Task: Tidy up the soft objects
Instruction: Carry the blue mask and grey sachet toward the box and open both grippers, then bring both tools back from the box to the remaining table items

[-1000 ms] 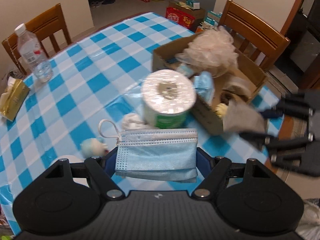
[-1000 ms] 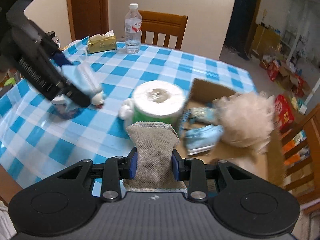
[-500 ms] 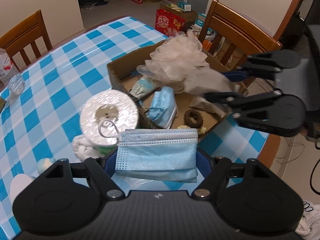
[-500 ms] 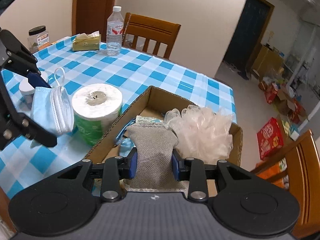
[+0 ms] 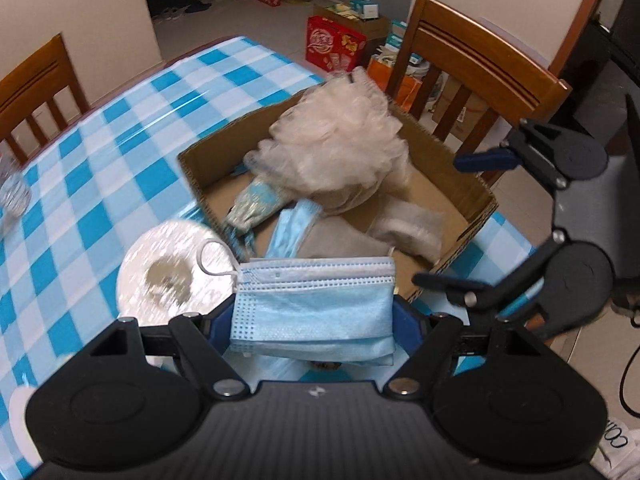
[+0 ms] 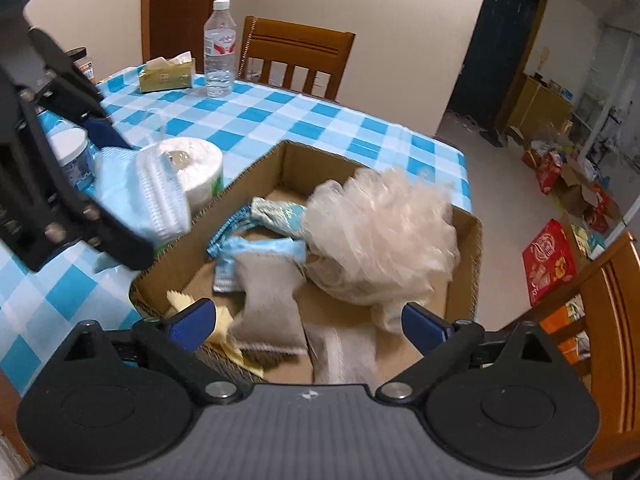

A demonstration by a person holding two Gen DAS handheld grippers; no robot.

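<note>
cardboard box (image 6: 466,248): brown and open-topped, we see it on the blue-and-white checked tablecloth (image 6: 280,116), filling the middle of both wrist views.
bath pouf (image 6: 380,236): pale, frilly mesh, it sits in the box toward 1 o'clock in the right wrist view and rises above the rim.
grey pouch (image 6: 268,304): we find it inside the box, at 12 o'clock from the right gripper, between the blue pads but touching neither; a second grey pouch (image 6: 344,352) lies just beside it at 3 o'clock.
right gripper (image 6: 308,320): its jaws are opening and stand wide apart over the near edge of the box, with nothing pressed between them.
face mask (image 5: 312,312): light blue and pleated, we hold it flat across the left gripper, its white ear loop (image 5: 212,260) trailing toward 10 o'clock.
left gripper (image 5: 312,316): clamped on the face mask, hovering at the box's near side.
other mask (image 5: 292,232): a blue one lies in the box floor, at 12 o'clock from the held mask.
toilet roll (image 6: 196,168): white, standing on end on the cloth just outside the box wall, at 9 o'clock from the box in the right wrist view.
patterned packet (image 6: 280,216): blue and white, in the box, touching the pouf at its 9 o'clock.
water bottle (image 6: 219,48): upright at the far table edge, with a tissue pack (image 6: 166,76) near it at 9 o'clock.
chairs: one wooden chair (image 6: 296,60) is behind the bottle, another (image 5: 472,76) beyond the box.
</note>
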